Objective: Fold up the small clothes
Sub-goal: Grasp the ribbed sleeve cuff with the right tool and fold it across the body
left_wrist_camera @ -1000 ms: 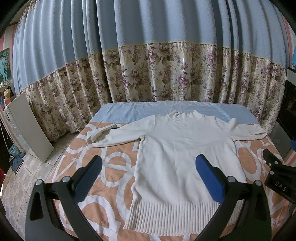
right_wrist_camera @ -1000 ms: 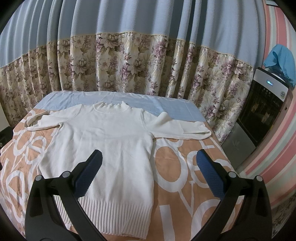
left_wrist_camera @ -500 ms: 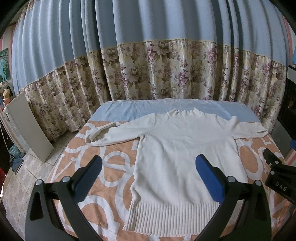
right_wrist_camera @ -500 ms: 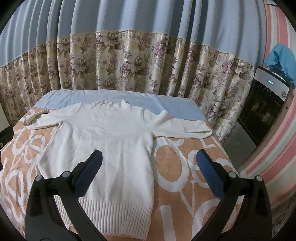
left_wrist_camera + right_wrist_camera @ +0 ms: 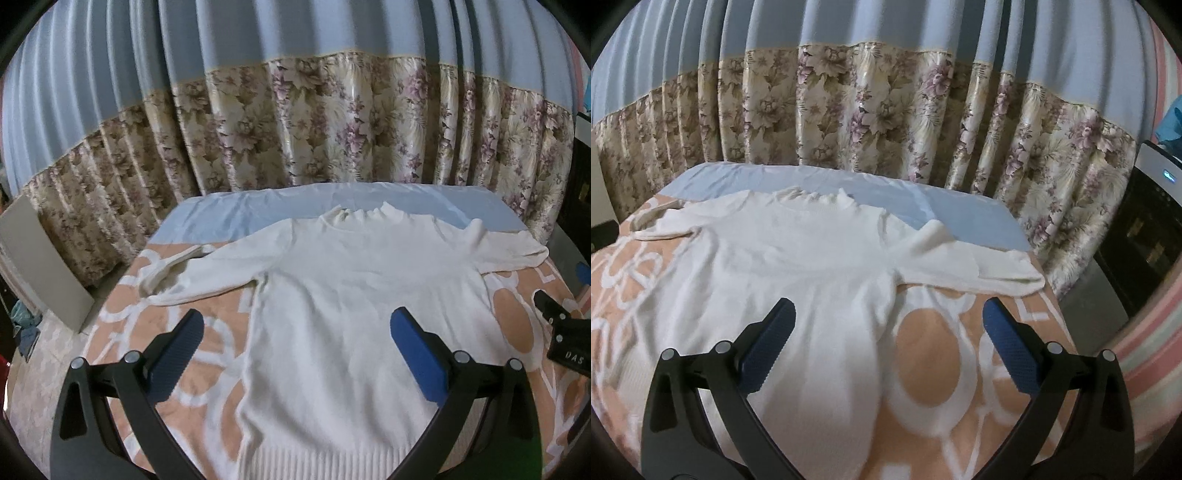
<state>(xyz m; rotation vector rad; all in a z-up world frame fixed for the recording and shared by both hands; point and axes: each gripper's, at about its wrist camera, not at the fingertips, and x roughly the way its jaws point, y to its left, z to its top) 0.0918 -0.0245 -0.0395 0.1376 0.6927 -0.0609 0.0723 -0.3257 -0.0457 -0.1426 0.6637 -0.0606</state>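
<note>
The white knit sweater is lying flat, front up, spread across the bed, which has an orange blanket with white ring shapes. Collar points toward the curtain, and the ribbed hem is nearest the cameras. Its neck and shoulders reach onto the pale blue sheet at the far end. One sleeve stretches out sideways with the cuff folded back on itself. The other sleeve is bunched and doubled over, ending right near the bed's edge.

There's open blanket on both sides of the body, more of it on the right-hand side.

The left gripper hangs above the lower half of the sweater, jaws spread wide with nothing between them. The right gripper is also wide apart and empty, over the sweater's side seam and bare blanket.

A white panel leans by the curtain on the floor, and a dark appliance stands close beside the bed on the other side. Another black piece of gripper pokes in at the left view's edge.

The hem is partly covered by the gripper arms, and the right view is quite blurry near the bottom.
</note>
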